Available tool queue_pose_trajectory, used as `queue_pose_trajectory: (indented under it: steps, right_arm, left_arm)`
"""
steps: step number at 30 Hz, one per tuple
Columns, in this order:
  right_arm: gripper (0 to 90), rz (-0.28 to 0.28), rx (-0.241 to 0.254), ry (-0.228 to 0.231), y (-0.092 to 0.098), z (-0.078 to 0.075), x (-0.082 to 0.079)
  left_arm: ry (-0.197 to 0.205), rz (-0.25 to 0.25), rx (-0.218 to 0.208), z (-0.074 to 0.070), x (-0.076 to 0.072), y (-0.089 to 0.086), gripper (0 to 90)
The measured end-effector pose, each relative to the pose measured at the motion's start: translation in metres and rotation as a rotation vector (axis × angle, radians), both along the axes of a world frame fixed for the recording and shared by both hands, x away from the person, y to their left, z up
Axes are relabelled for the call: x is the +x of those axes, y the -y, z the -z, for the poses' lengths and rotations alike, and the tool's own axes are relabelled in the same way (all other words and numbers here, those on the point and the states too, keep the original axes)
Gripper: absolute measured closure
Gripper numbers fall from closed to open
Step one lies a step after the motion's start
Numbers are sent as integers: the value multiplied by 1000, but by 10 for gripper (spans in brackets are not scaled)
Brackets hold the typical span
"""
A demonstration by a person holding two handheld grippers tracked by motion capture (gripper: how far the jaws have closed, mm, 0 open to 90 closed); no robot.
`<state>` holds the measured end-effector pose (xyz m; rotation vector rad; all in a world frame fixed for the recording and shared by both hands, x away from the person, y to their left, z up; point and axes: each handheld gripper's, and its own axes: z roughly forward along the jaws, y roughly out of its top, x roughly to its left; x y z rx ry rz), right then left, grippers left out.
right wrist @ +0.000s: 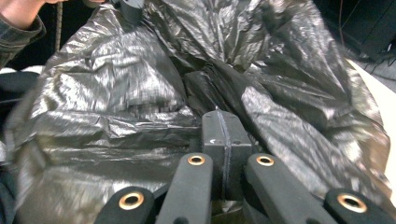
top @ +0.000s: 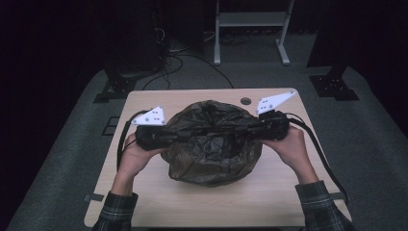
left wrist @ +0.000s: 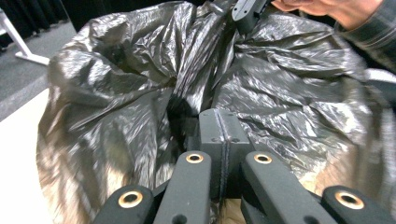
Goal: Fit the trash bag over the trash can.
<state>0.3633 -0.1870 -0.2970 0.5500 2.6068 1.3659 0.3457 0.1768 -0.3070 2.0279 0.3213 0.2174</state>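
A dark, crinkled plastic bag (top: 211,149) sits bulging in the middle of the light wooden table (top: 192,202). My left gripper (top: 185,131) reaches in from the left and is shut on the bag's film near its top. My right gripper (top: 243,129) comes in from the right and is shut on the film opposite. In the left gripper view the jaws (left wrist: 219,115) are pressed together against the bag (left wrist: 116,107), and the other gripper (left wrist: 247,11) shows at the top. The right gripper view has its jaws (right wrist: 219,115) closed on folds of the bag (right wrist: 116,98).
A round cable hole (top: 246,101) lies in the table's far edge. Beyond the table stand a white frame (top: 250,21), two black stand bases (top: 115,86) (top: 334,84) and loose cables (top: 183,60) on grey carpet. A cable trails from each gripper over the table's sides.
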Motion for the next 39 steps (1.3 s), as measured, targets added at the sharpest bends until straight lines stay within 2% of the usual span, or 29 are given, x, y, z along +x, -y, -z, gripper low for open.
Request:
queue_pose_trajectory:
  steps: [4, 7, 10, 12, 13, 14, 15, 16, 17, 18, 20, 23, 26, 27, 28, 29, 30, 31, 32, 35, 37, 39]
  right_arm:
    - [900, 27, 30, 21, 23, -2, -9]
    - [900, 44, 60, 29, 42, -2, -18]
    - [900, 41, 111, 24, 57, 2, -27]
    - [899, 39, 104, 5, 61, 9, -30]
    - [880, 37, 100, -1, 62, 13, -30]
    - [774, 42, 98, 0, 61, 16, -30]
    - [688, 47, 105, -5, 61, 18, -29]
    - [631, 56, 116, 0, 61, 17, -29]
    - [620, 70, 137, 14, 62, 15, -29]
    - [618, 64, 159, 20, 64, 12, -28]
    - [573, 90, 186, 53, 66, 5, -27]
    - [533, 135, 204, 87, 70, -3, -20]
    - [509, 156, 203, 49, 74, -2, -8]
    - [510, 153, 185, 30, 75, 1, -4]
    - [524, 159, 169, 26, 75, 4, -3]
    - [574, 157, 167, 21, 76, 8, -3]
    - [602, 145, 174, 5, 77, 12, -2]
    - [677, 140, 174, -7, 77, 15, -2]
    - [777, 128, 164, -19, 76, 18, -2]
    - [874, 113, 136, -36, 70, 27, 0]
    - [886, 116, 124, -43, 67, 32, 1]
    - [888, 123, 115, -49, 65, 37, 2]
  left_arm:
    - [-2, -6, -41, 0, -10, -19, 897]
    - [-4, -11, -52, 3, -18, -30, 897]
    - [-12, -8, -56, 6, -25, -37, 897]
    - [-21, -3, -54, 9, -27, -37, 897]
    - [-18, -3, -55, 11, -27, -37, 897]
    - [-13, -10, -58, 11, -28, -37, 896]
    - [-11, -11, -64, 11, -28, -37, 882]
    - [0, -23, -81, 11, -28, -37, 829]
    - [6, -38, -93, 10, -27, -37, 753]
    - [5, -37, -105, 8, -26, -38, 715]
    - [25, -68, -124, 3, -23, -40, 650]
    - [33, -105, -141, -2, -15, -43, 573]
    - [16, -134, -131, 1, -7, -45, 519]
    - [6, -139, -124, 4, -5, -46, 502]
    - [-2, -134, -123, 7, -3, -47, 496]
    - [-12, -132, -123, 10, -2, -47, 488]
    - [-21, -128, -110, 13, -2, -47, 489]
    - [-29, -116, -92, 16, -1, -46, 510]
    - [-36, -104, -78, 18, -1, -45, 564]
    - [-49, -60, -28, 25, -2, -40, 767]
    - [-60, -44, 11, 30, -2, -36, 880]
    - [-69, -40, 33, 34, -1, -33, 898]
